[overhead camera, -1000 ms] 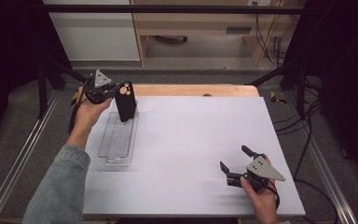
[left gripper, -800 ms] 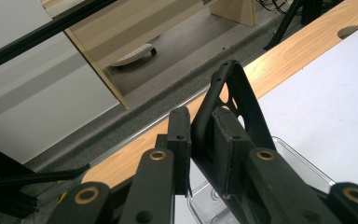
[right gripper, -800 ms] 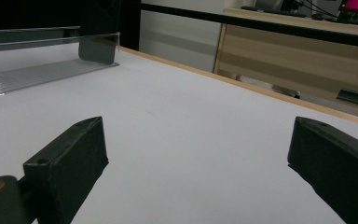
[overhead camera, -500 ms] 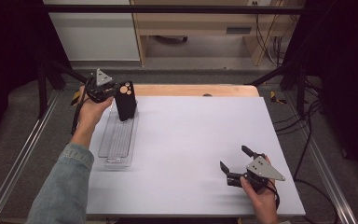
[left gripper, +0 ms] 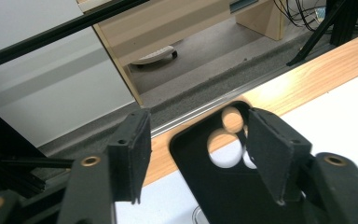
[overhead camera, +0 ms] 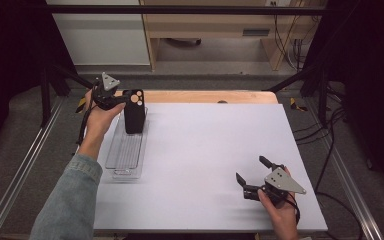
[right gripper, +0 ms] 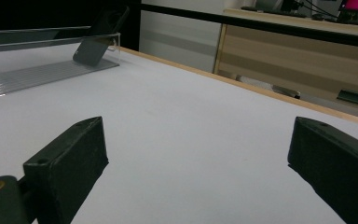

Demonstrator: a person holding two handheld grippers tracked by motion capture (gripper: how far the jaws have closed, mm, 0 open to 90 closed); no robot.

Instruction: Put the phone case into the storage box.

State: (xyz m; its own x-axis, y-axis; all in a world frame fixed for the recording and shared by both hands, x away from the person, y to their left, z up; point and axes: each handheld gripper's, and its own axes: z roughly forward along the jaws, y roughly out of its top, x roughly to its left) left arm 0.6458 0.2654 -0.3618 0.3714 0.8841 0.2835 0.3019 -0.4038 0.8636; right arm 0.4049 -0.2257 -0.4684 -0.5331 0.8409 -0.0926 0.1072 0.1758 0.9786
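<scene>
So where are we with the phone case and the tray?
Done: the black phone case is inside the clear tray, propped on end at its far end. In hand: the left gripper is open around the case's top, with one jaw clear of it. Left: probably laying the case flat, if needed, then pulling away. The right gripper is open and idle near the table's front.

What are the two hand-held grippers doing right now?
Left hand-held gripper: open, jaws either side of the phone case top, no grip visible.
Right hand-held gripper: open, empty.
</scene>
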